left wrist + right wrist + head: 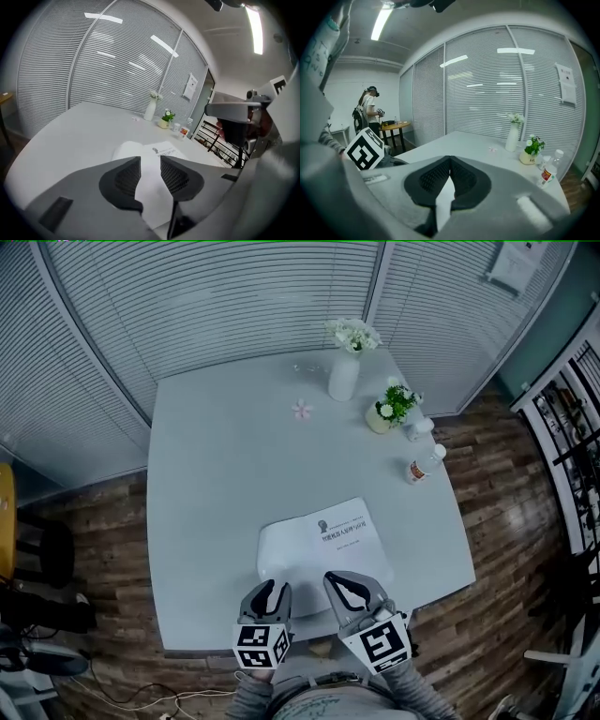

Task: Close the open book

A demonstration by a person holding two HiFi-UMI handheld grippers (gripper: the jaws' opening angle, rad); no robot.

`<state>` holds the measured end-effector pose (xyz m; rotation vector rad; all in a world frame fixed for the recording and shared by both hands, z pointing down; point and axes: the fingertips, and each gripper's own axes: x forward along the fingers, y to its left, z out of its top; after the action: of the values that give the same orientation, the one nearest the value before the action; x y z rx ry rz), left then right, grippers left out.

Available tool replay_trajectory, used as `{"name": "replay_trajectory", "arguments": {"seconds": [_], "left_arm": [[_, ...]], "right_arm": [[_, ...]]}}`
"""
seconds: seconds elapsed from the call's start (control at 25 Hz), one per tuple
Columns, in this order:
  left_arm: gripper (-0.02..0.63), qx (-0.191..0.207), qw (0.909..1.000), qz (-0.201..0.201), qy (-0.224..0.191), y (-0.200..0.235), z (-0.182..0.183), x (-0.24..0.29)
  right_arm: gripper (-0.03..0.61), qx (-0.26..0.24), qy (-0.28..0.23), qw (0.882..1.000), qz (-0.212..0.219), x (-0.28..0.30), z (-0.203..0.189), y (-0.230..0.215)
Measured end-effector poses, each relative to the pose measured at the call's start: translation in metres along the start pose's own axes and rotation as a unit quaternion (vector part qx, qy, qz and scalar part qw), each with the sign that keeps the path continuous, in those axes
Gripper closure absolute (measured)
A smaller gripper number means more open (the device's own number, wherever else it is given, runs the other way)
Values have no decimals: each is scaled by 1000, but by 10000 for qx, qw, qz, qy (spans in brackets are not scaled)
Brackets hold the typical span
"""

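Two grippers sit at the near edge of the book (323, 545). On the left gripper (270, 592) the fingers (126, 180) are apart and pinch nothing; the book's white paper shows through the gap. On the right gripper (349, 585) the fingers (433, 178) are closed tip to tip. One book, white, printed face up, flat on the surface (225, 484). Well beyond the book: one vase (344, 376) of white flowers, one potted plant (389, 409), one bottle (424, 465), one pink flower (301, 410).
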<state>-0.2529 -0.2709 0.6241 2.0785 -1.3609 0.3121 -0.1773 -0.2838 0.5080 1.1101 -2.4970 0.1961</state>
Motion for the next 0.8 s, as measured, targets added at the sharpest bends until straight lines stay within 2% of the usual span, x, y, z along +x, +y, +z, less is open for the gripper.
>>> {"name": "replay_trajectory", "arguments": {"seconds": [0.24,0.44,0.8], "left_arm": [[459,-179,9986,211,452,34,-31,6],[452,-133,9963,374,762,57,-53,10],[452,-269,9909,298,1288,75,-87,20]], "right_arm": [[577,36,78,10000,-14,10,-3,4],[577,121,177,9997,-83,16,-6,8],[577,248,275,9991,-216,22,-7,12]]}}
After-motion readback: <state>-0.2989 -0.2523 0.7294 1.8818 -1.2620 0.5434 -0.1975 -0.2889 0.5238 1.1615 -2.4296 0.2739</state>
